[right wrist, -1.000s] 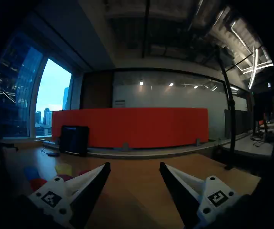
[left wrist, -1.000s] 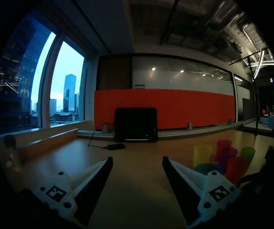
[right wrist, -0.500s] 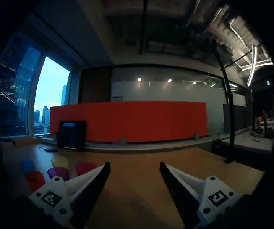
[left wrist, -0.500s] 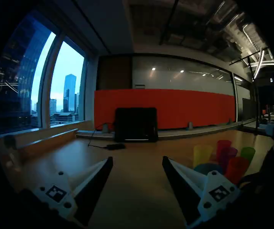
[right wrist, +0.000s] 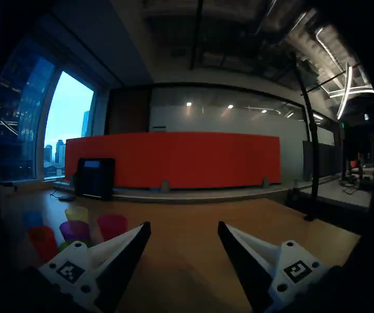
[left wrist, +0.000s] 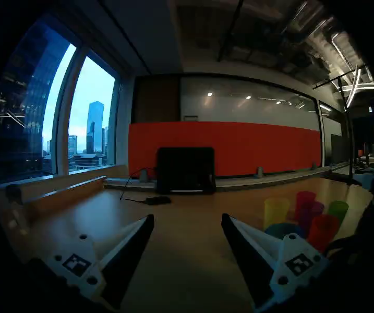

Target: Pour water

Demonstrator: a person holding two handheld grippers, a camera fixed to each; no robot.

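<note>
apparently cups (right wrist: 75,230) beside hand-held gripper (right wrist: 183,225)

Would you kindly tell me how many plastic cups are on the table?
6, clustered at right in the left gripper view: yellow leftmost, blue before it, pink at back, purple middle, green rightmost, orange nearest. Others may be hidden.

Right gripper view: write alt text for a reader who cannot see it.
The open right hand-held gripper points across a wooden table, holding nothing. Coloured plastic cups stand to its left; a dark monitor and a long red partition sit behind.
</note>
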